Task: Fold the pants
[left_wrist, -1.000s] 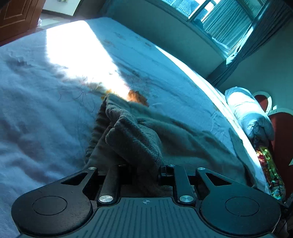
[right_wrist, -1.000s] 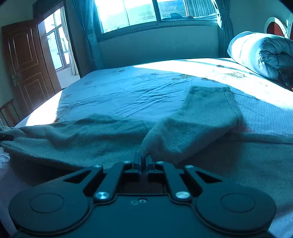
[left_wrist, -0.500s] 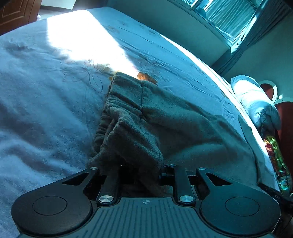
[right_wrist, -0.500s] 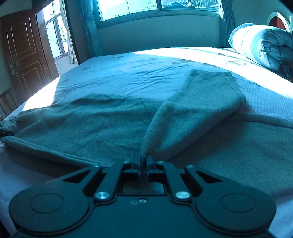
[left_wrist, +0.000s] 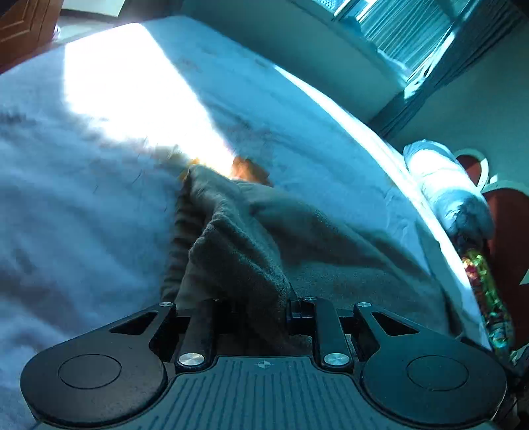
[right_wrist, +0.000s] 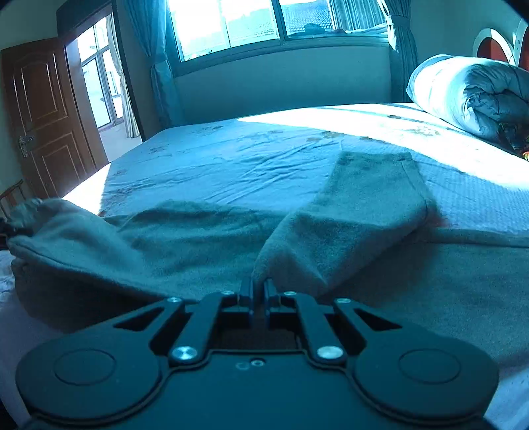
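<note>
Grey fleece pants (right_wrist: 185,241) lie spread across the bed. In the left wrist view my left gripper (left_wrist: 254,304) is shut on a bunched fold of the pants (left_wrist: 238,251) at the waist end and holds it raised off the sheet. In the right wrist view my right gripper (right_wrist: 258,291) is shut on a thin edge of a pant leg (right_wrist: 357,205), which runs away from me to its cuff. The raised waist end shows at the far left of the right wrist view (right_wrist: 49,218).
The bed (right_wrist: 264,158) has a light blue sheet with a bright sun patch (left_wrist: 132,92). A rolled duvet (right_wrist: 469,92) lies at the head of the bed. A window (right_wrist: 264,23), curtains and a wooden door (right_wrist: 43,112) are behind.
The left gripper has lifted and tilted, bunching the waist fold higher. The right gripper stays shut on the leg, and the view shifted slightly back.
</note>
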`<state>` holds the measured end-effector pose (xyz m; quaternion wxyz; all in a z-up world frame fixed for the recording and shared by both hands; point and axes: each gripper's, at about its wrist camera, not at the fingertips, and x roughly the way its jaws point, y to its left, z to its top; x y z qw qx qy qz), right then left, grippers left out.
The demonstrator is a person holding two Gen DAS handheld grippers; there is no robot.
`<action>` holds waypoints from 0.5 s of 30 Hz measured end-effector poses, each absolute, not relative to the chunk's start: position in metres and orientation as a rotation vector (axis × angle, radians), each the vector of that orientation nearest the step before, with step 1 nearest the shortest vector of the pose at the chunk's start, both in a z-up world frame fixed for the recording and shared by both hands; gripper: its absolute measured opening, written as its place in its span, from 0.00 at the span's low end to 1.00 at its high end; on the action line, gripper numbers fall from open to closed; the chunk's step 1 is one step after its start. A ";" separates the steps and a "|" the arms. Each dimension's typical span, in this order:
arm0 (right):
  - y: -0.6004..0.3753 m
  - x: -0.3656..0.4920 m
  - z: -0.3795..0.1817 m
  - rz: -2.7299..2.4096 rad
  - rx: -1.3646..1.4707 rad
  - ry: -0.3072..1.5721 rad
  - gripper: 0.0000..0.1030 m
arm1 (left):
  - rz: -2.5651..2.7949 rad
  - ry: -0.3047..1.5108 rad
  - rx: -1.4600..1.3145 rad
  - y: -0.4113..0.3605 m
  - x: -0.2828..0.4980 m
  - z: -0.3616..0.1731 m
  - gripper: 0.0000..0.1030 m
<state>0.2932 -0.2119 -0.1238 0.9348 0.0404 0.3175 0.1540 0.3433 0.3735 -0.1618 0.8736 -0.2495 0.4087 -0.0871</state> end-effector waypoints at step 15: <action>-0.211 0.287 -0.136 0.293 0.072 0.650 0.00 | -0.216 0.779 -0.538 0.372 0.317 -0.162 0.20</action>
